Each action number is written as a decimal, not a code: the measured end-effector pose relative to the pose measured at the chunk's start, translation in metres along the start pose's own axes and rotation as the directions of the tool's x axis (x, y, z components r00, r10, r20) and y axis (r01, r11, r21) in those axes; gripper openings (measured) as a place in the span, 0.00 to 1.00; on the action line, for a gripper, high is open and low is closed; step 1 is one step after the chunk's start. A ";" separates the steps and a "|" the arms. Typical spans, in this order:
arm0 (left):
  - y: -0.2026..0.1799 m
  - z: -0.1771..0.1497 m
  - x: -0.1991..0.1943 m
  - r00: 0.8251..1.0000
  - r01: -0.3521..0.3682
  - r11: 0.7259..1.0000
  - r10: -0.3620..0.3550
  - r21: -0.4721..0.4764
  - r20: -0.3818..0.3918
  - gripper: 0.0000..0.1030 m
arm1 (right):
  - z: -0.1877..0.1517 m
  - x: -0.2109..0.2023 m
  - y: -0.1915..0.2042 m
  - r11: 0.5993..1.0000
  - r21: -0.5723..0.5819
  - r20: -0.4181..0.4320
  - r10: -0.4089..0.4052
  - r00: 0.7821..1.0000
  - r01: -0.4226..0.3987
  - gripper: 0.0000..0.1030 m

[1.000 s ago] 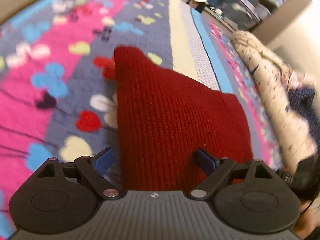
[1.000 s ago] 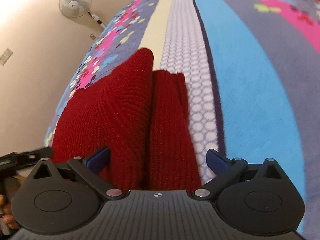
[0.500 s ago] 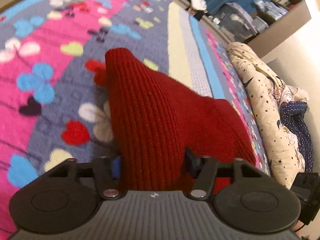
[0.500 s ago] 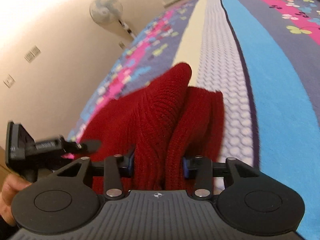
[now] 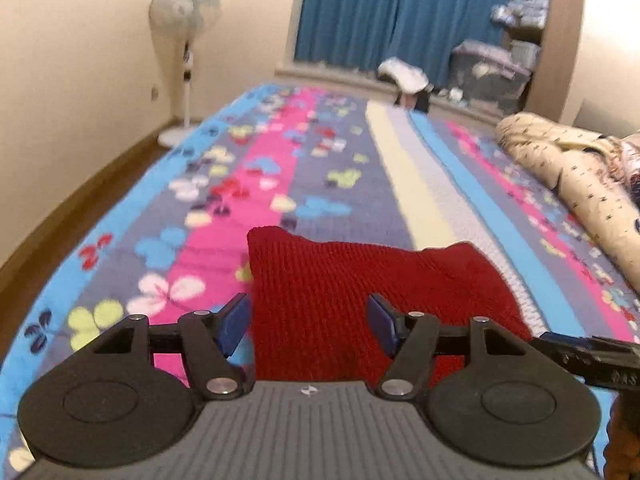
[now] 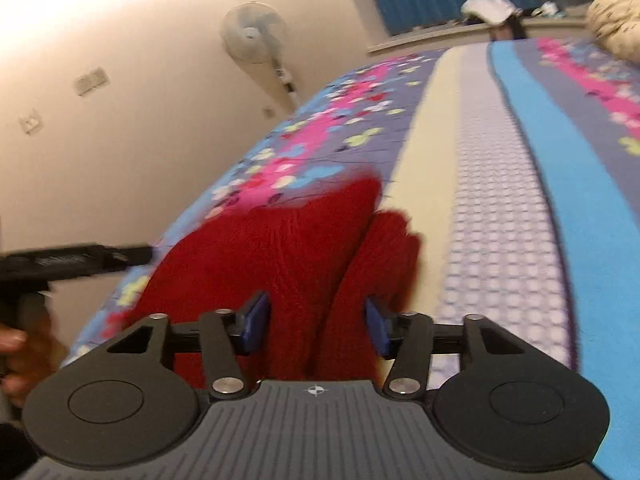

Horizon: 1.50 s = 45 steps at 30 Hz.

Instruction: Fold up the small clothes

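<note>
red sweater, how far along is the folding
Done: the red sweater already lies doubled over on the bedspread. In hand: nothing; the left gripper and right gripper just reopened around it, pads clear. Left: any further fold.

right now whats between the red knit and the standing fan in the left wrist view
In the left wrist view, only the patterned bedspread lies between the red knit garment and the standing fan, then a strip of wooden floor.
</note>
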<state>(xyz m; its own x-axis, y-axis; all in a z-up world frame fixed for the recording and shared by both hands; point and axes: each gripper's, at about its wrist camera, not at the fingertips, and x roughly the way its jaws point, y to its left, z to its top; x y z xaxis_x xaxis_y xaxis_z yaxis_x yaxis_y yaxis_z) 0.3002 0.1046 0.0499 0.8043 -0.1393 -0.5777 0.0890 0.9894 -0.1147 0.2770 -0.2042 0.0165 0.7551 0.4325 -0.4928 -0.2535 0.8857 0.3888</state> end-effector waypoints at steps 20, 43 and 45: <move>0.000 -0.076 -0.020 0.936 0.109 0.993 -0.118 -0.047 -0.332 0.66 | -0.034 -0.008 0.020 0.989 -0.147 -0.272 -0.060 0.960 0.020 0.67; -0.067 -0.120 -0.169 0.986 -0.162 0.975 0.156 0.152 0.052 1.00 | -0.074 -0.158 0.082 0.950 -0.182 0.109 -0.238 0.965 0.255 0.85; -0.076 -0.128 -0.188 0.983 -0.173 0.976 0.162 0.133 0.090 1.00 | -0.083 -0.173 0.091 0.946 -0.181 0.152 -0.243 0.958 0.268 0.88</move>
<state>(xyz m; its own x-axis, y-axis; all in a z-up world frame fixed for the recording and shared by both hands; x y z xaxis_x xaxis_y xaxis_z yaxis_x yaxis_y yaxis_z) 0.0668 0.0500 0.0635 0.8578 0.0273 -0.5133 0.0257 0.9951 0.0959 0.0731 -0.1849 0.0725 0.8767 0.1737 -0.4486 -0.1468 0.9847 0.0943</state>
